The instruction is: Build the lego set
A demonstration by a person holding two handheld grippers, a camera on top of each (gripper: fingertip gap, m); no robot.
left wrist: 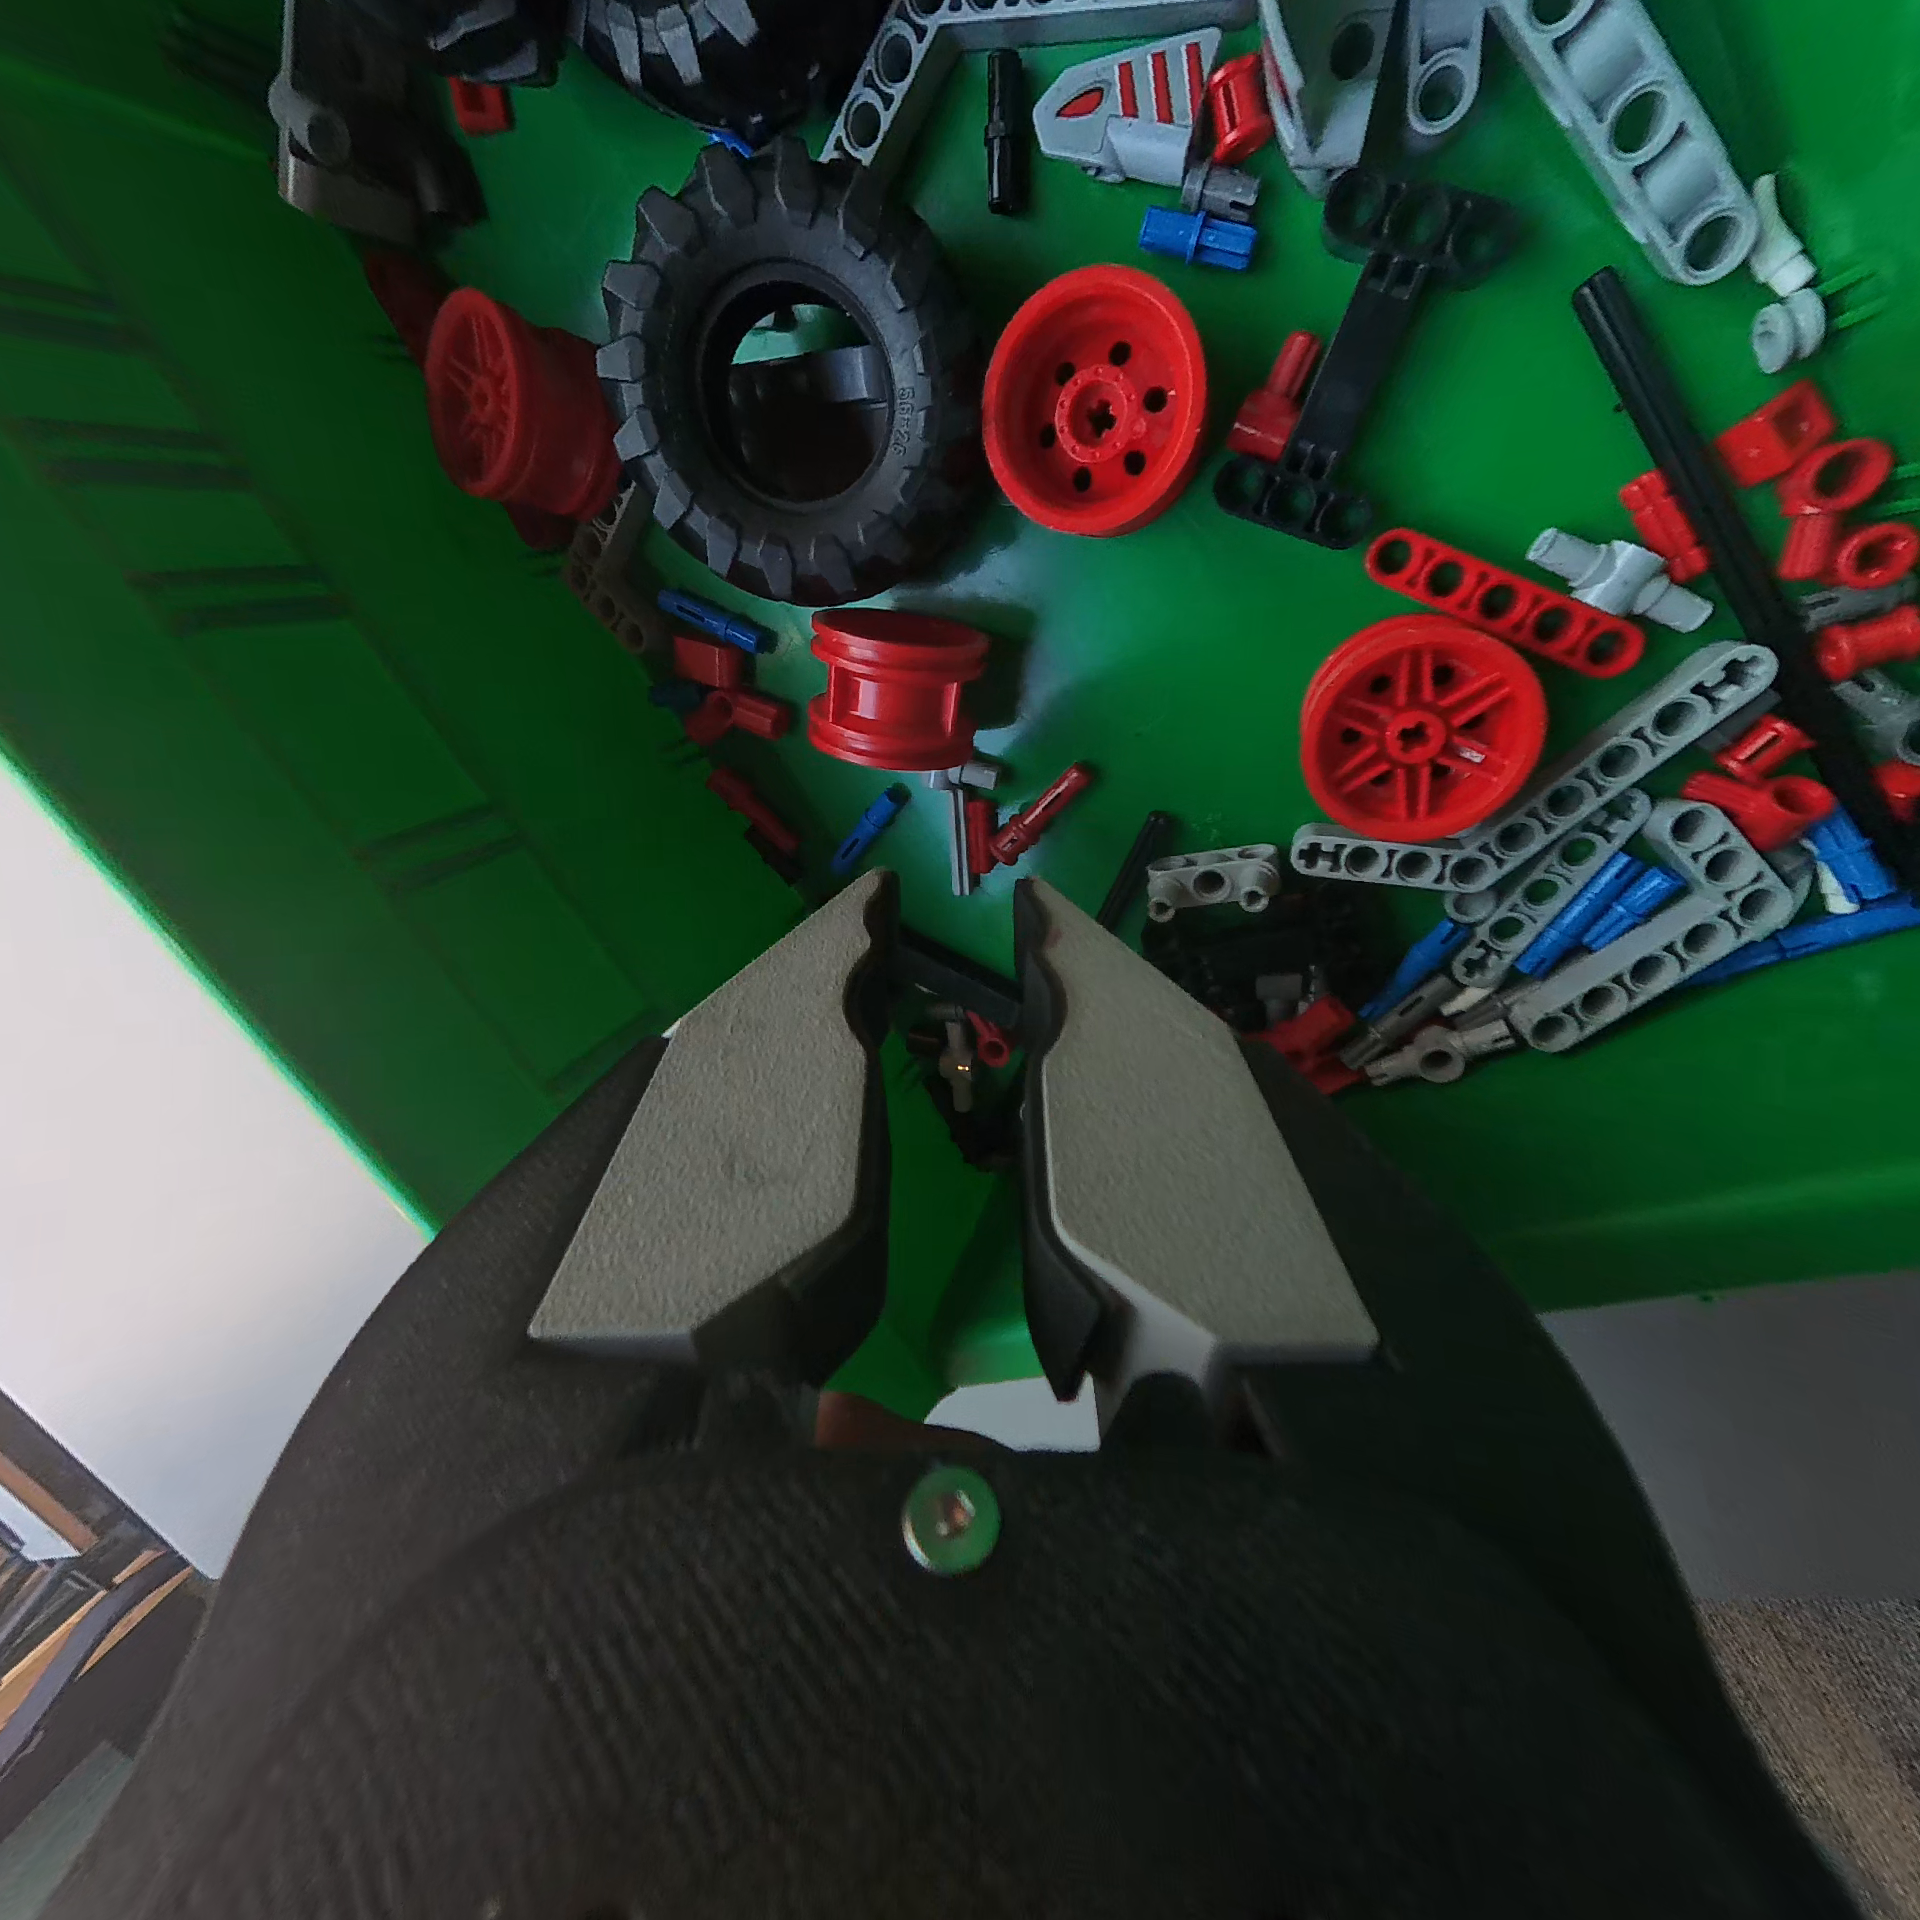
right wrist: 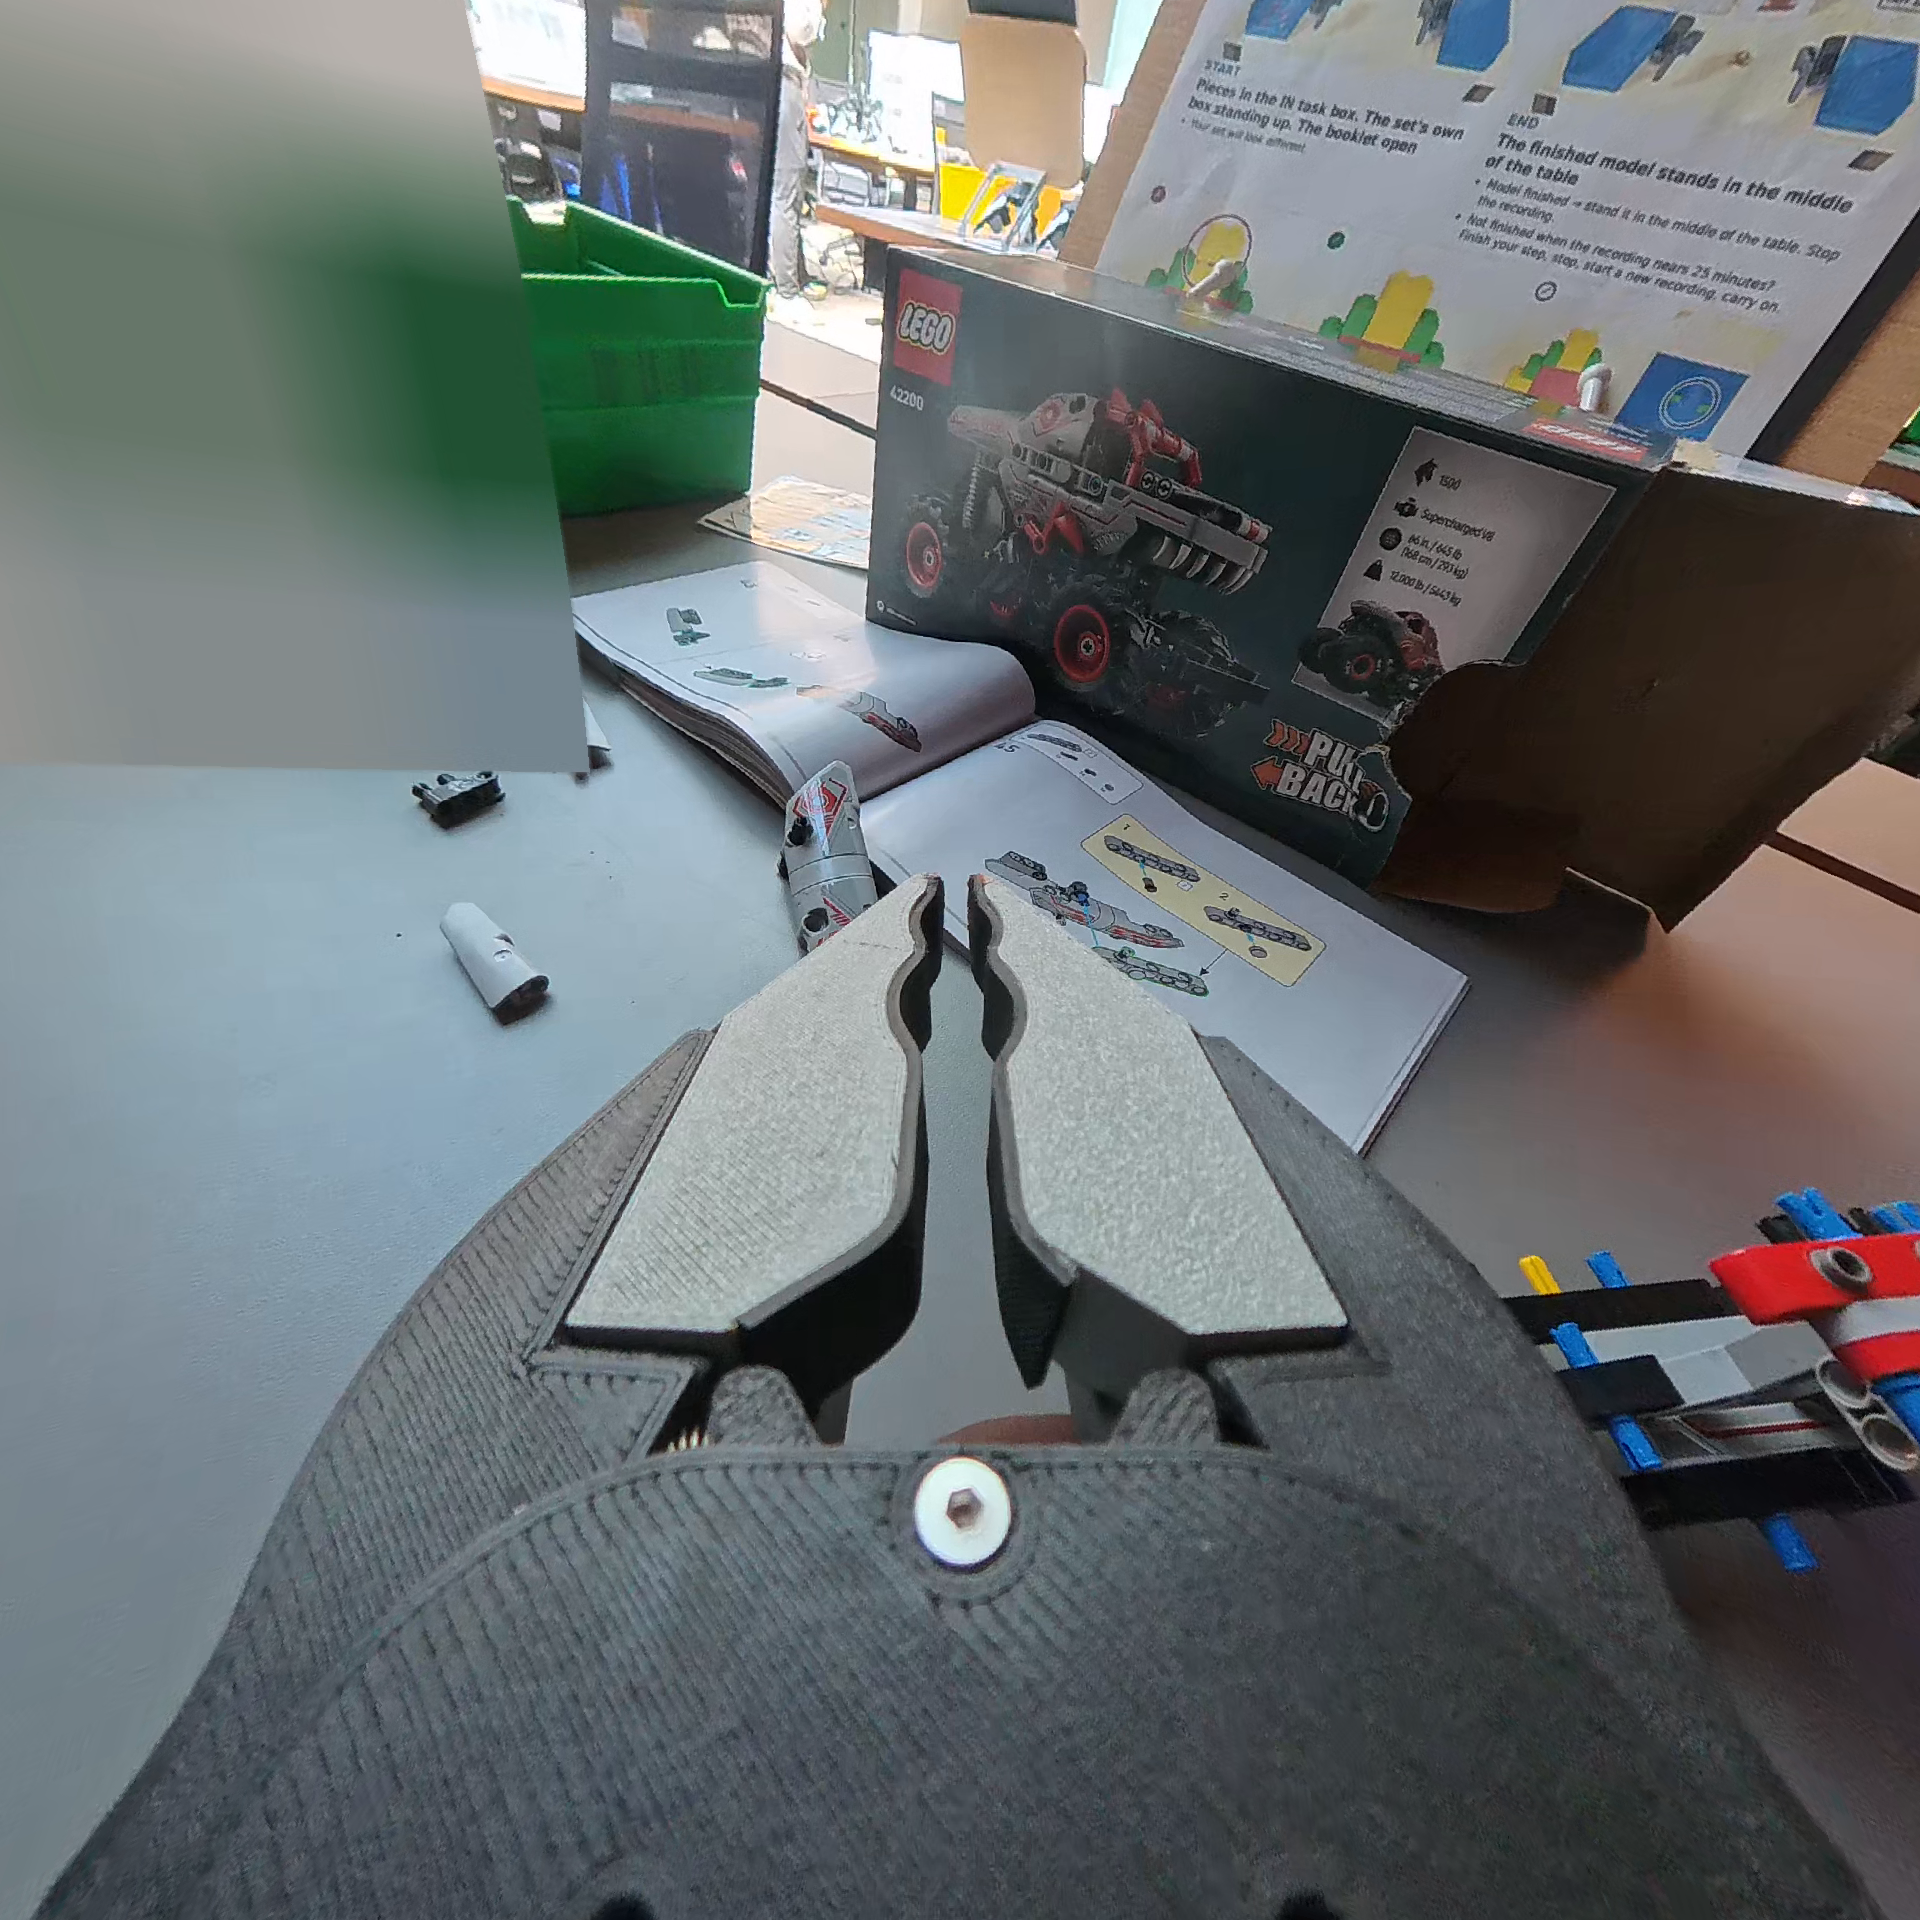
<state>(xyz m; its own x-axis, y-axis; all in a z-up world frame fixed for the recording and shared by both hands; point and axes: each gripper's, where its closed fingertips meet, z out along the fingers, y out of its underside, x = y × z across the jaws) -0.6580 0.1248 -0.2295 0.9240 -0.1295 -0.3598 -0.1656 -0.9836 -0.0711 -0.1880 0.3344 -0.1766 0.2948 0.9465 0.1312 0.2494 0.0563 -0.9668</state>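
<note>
In the left wrist view my left gripper (left wrist: 951,894) hangs over a green bin (left wrist: 1195,644) of loose lego parts. Its jaws are closed on a small dark grey piece (left wrist: 951,982) that spans the gap just behind the tips. Below lie a black tyre (left wrist: 790,395), red wheel hubs (left wrist: 1096,400) and grey beams (left wrist: 1621,769). In the right wrist view my right gripper (right wrist: 954,888) is shut and empty, low over the grey table (right wrist: 260,1091), with its tips at the open instruction booklet (right wrist: 1299,1039). A grey and red panel piece (right wrist: 826,847) lies just left of the tips.
The lego set box (right wrist: 1195,540) stands behind the booklet, with a brown carton (right wrist: 1714,675) to its right. A white connector (right wrist: 494,961) and a small black piece (right wrist: 460,795) lie on the table at left. A partly built chassis (right wrist: 1787,1371) sits at the right edge. Green bins (right wrist: 644,353) stand at back left. My hands' fingertips stand some 50 centimetres from each other.
</note>
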